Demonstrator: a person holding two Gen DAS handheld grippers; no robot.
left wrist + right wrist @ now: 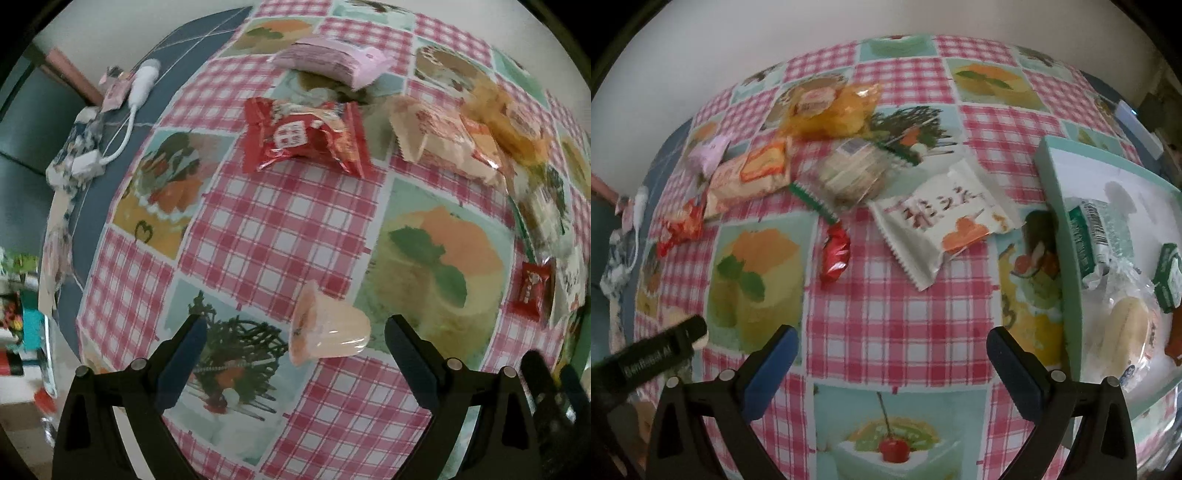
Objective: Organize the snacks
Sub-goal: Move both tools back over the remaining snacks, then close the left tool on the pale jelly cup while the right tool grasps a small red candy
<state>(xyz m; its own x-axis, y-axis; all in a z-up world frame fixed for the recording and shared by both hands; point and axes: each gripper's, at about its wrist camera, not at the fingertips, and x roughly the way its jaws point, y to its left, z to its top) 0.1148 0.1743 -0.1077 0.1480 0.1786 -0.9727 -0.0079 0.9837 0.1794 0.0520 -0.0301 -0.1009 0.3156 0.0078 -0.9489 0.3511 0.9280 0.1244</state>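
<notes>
In the left wrist view the left gripper is spread wide, empty, with a jelly cup lying on its side on the tablecloth between the fingers, touching neither. The cup looks light, with smooth, stiff plastic walls, so it will probably roll or slip; a hold across the walls near the wider lid rim seems safest. Farther off lie a red packet, a pink pack and blurred wrappers at the right edge, too smeared to tell apart; a second gripper is cut off at the lower right. In the right wrist view the right gripper is likewise spread and empty over bare cloth. A white sachet and a small red candy lie ahead, soft, crinkly and light, best pinched across the middle. The teal box at the right already holds some wrapped snacks, though its far side runs out of view.
</notes>
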